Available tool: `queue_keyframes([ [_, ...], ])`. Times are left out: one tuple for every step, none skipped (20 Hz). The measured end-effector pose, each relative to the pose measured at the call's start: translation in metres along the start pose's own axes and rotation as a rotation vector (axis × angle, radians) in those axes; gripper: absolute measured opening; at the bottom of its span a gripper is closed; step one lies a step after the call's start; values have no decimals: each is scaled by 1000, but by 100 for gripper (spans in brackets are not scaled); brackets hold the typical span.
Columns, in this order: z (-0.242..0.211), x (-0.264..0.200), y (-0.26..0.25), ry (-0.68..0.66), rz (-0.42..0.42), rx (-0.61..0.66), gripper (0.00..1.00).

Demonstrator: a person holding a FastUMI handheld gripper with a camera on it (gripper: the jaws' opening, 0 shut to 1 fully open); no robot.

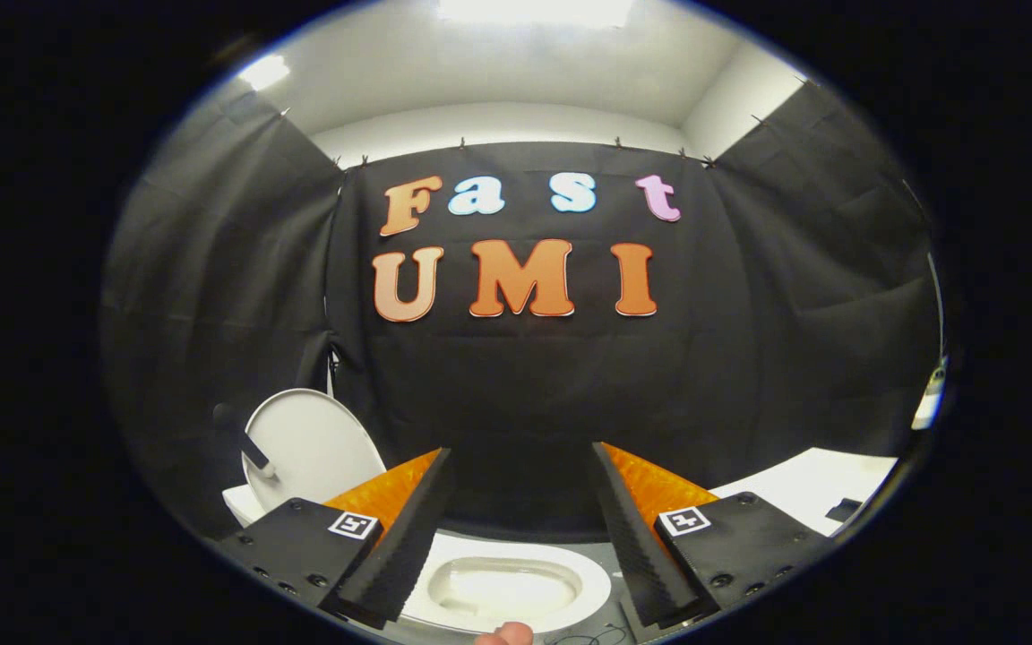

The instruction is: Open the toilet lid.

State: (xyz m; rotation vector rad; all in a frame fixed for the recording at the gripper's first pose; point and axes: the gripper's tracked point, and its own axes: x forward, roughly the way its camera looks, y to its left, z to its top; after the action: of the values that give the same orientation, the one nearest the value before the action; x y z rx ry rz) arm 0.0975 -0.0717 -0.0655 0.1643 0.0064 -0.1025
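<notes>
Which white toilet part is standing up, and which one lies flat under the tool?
The round lid stands upright beside the fingers. The bowl lies flat, between and below the open tool fingers, which hold nothing.

White toilet lid (312,443) raised upright, left of fingers; open bowl (503,591) between fingers.

The toilet lid (310,443) looks like smooth, hard plastic with a soft sheen, and a matt dark handle (247,439) sticks out from it. The toilet bowl (503,587) between the spread tongs (523,475) is glossy and glazed like ceramic, catching bright light. The tongs' fingers (408,528) have ribbed, matt inner faces and stand apart on nothing; their mounts (744,537) look like matt plastic with small screws. The booth wall (749,313) is matt, creased cloth.
</notes>
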Motion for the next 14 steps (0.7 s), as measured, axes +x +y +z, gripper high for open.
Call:
queue_keyframes([
  [-4, -11, -9, -3, -1, 6, 98],
  [-8, -21, -18, -2, -11, -1, 98],
  [-13, -29, -30, 4, -23, -12, 98],
  [-18, -36, -34, 11, -22, -16, 98],
  [-20, -42, -33, 13, -16, -22, 98],
  [-21, -48, -31, 8, -4, -41, 99],
  [-23, -51, -30, 8, -3, -66, 99],
  [-29, -53, -30, 18, -5, -89, 98],
  [-34, -54, -25, 34, -1, -103, 98],
  [-39, -56, -20, 49, 0, -107, 98],
  [-43, -55, -15, 49, 7, -112, 98],
  [-42, -55, -7, 41, 23, -118, 97],
  [-44, -55, 3, 49, 47, -127, 97],
  [-49, -55, 8, 61, 57, -139, 97],
])
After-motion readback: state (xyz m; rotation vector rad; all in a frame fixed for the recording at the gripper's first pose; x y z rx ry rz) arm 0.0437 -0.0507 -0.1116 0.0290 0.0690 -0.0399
